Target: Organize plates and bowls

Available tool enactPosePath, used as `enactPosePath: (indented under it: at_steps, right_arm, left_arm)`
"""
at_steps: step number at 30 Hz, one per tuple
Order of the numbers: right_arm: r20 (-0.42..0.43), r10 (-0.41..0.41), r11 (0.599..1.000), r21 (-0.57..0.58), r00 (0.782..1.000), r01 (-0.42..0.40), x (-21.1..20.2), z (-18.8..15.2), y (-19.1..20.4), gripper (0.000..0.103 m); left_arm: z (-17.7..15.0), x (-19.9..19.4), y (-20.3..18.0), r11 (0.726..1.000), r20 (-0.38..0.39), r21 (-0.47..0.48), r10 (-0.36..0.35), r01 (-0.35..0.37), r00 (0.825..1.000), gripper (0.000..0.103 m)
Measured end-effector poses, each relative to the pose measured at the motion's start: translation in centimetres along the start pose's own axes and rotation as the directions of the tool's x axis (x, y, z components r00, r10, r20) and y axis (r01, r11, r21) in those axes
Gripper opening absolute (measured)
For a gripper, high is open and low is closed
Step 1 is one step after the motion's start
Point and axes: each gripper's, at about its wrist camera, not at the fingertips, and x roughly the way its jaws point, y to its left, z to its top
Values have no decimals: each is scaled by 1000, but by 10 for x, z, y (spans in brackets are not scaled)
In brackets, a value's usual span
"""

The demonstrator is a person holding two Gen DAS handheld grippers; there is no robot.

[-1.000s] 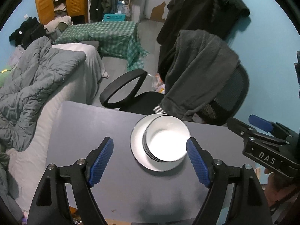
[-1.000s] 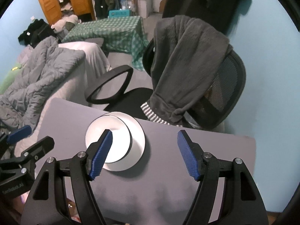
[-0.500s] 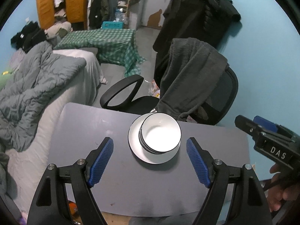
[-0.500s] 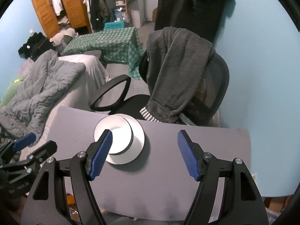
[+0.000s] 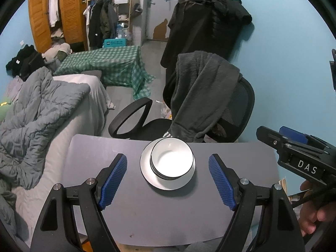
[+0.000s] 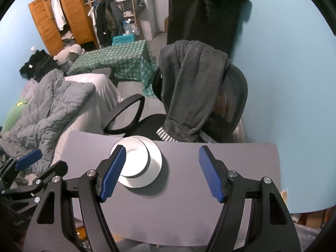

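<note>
Holding both the left tongs (image 5: 168,180) and the right tongs (image 6: 162,173) wide open and empty above the surface (image 5: 168,214), we see the bowls (image 5: 171,160) stacked on the plate (image 5: 147,168) near the chair (image 5: 235,109), so we think tidying is done and we just pull away.

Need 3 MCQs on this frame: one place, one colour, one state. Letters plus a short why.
1. Where do the bowls sit?
A. on the plate
B. on the chair
C. on the bed

2. What colour are the pads on the tongs?
A. red
B. blue
C. yellow

3. What state are the left tongs in?
A. shut on a bowl
B. shut, empty
C. open, empty

Key: 1 A, the bowls rest nested on the white plate on the table. 2 B, the pads show blue in both views. 3 C, the jaws stand wide apart, holding nothing; the right tongs likewise.
</note>
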Motion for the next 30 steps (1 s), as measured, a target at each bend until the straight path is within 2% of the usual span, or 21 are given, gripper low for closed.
enactPosePath:
  at_steps: [30]
  right_arm:
    - [7,4,1000,13,1000,-4,-4,5,-5,71]
  left_arm:
    - [11,1,-7,1000,7,19,5,-5,1000,81]
